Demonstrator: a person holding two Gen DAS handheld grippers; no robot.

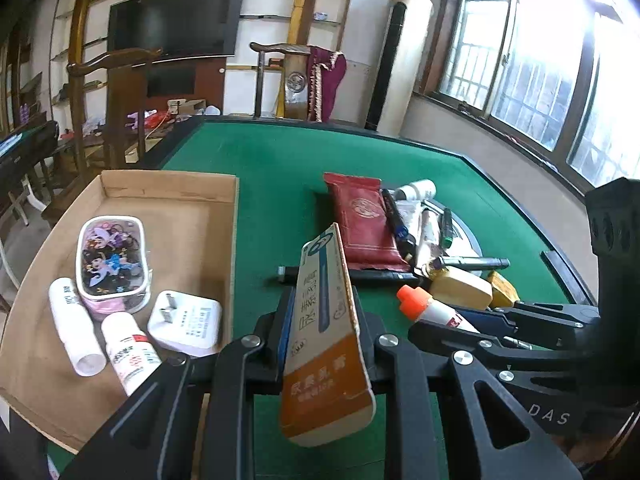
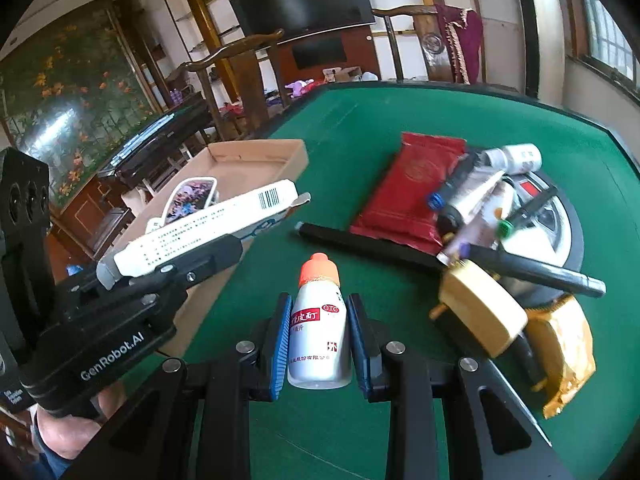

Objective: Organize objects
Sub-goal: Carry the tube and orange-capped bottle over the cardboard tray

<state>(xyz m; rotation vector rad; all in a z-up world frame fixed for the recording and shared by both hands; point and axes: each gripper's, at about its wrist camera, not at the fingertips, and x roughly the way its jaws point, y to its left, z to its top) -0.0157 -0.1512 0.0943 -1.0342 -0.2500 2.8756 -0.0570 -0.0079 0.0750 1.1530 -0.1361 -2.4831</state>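
Note:
My left gripper (image 1: 325, 322) is shut on a long flat carton (image 1: 326, 308), white and blue with an orange end, which tilts up above the green table (image 1: 272, 184). The same carton (image 2: 208, 220) shows at the left of the right wrist view. My right gripper (image 2: 319, 338) is shut on a small white bottle with an orange cap (image 2: 319, 332), held upright between the blue pads. That bottle (image 1: 434, 306) also shows at the right of the left wrist view. A shallow cardboard tray (image 1: 234, 240) lies to the left of both grippers.
The tray holds a pink cartoon case (image 1: 114, 262), a white tube (image 1: 74, 328), a white bottle (image 1: 130, 354) and a white plug adapter (image 1: 186, 322). A pile on the right includes a red pouch (image 2: 416, 188), markers, tubes, a yellow plug (image 2: 480, 316) and a round black-and-white device (image 2: 560, 224).

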